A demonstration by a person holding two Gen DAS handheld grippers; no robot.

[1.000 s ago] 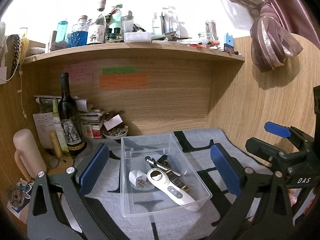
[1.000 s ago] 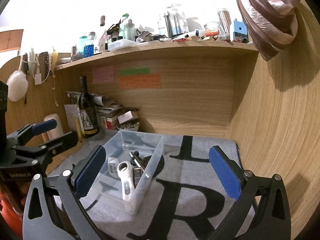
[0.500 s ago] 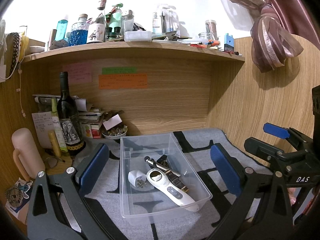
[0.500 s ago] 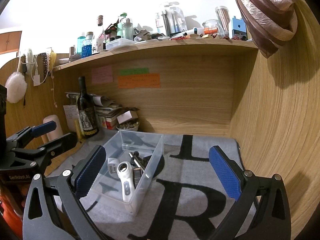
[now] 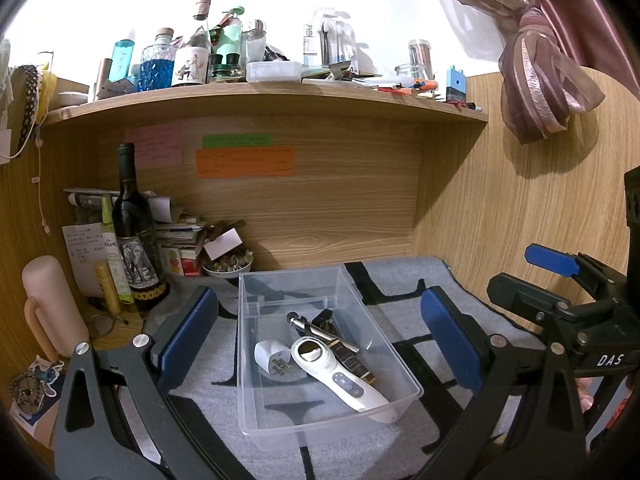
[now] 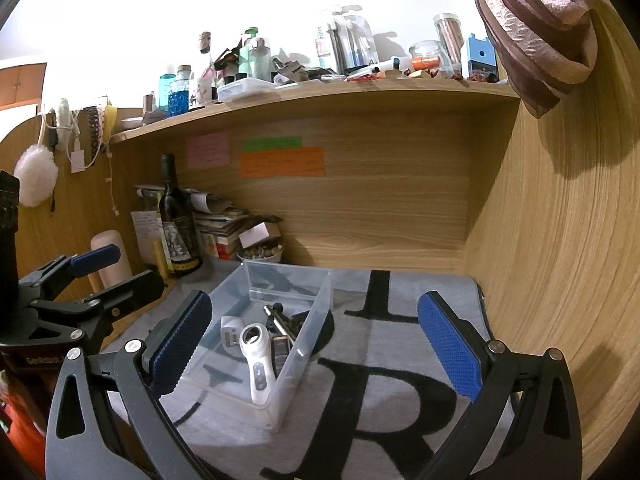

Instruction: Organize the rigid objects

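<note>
A clear plastic bin (image 5: pixel 320 280) stands on the grey mat. In it lie a white handheld device (image 5: pixel 340 380), a white plug adapter (image 5: pixel 270 358), a metal tool (image 5: pixel 320 330) and a dark flat item (image 5: pixel 352 360). My left gripper (image 5: pixel 320 340) is open and empty, held above and in front of the bin. My right gripper (image 6: pixel 316 344) is open and empty, to the right of the bin (image 6: pixel 320 304); the white device (image 6: pixel 256 356) also shows in the right wrist view.
A wine bottle (image 5: pixel 134 232), a pink flask (image 5: pixel 48 312), stacked papers and a small bowl (image 5: pixel 226 268) stand at the back left. A crowded shelf (image 5: pixel 260 92) overhangs the desk. A wooden wall (image 6: pixel 560 260) closes the right side.
Both grippers have drifted slightly. The bin and its contents have not moved.
</note>
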